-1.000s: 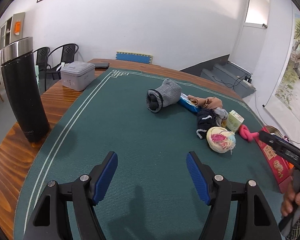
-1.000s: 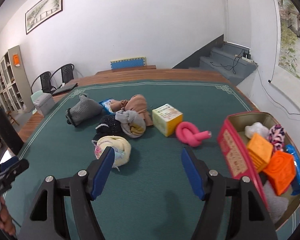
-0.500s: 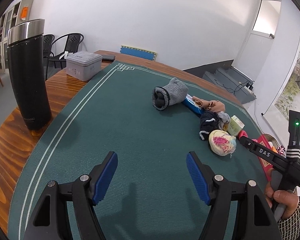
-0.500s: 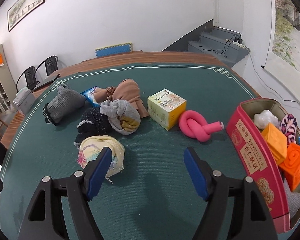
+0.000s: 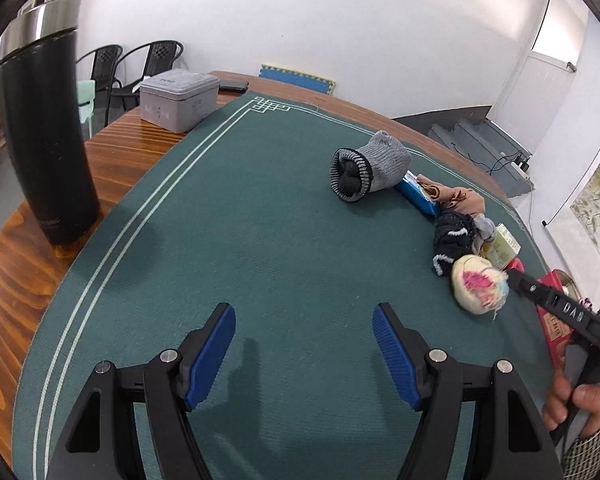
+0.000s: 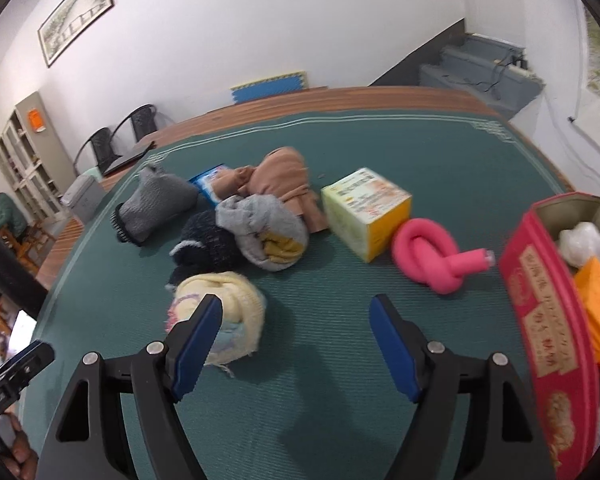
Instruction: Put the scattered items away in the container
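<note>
White walls and a wooden desk under a dark green cloth mat frame the scene. On the mat, ahead of the right hand-held gripper, lies the scatter: a cream woolly ball with pink and blue flecks just beyond and partly behind its left finger, a navy fuzzy sock, a grey-and-mustard rolled sock, a tan cloth bundle, a grey knitted sock, a yellow-and-white cardboard box and a knotted pink foam tube. To its right stands the red tin container, already holding orange blocks and other bits.

Its jaws are apart and widening, nothing between them. The left hand-held gripper hangs over bare mat, jaws apart and empty, the scatter well off to its right.

The cream ball is probably the next pick. It looks light, soft and squashy, so a pinch across its middle should hold; loose threads may snag. The box is stiffer and best taken across opposite flat faces.
</note>
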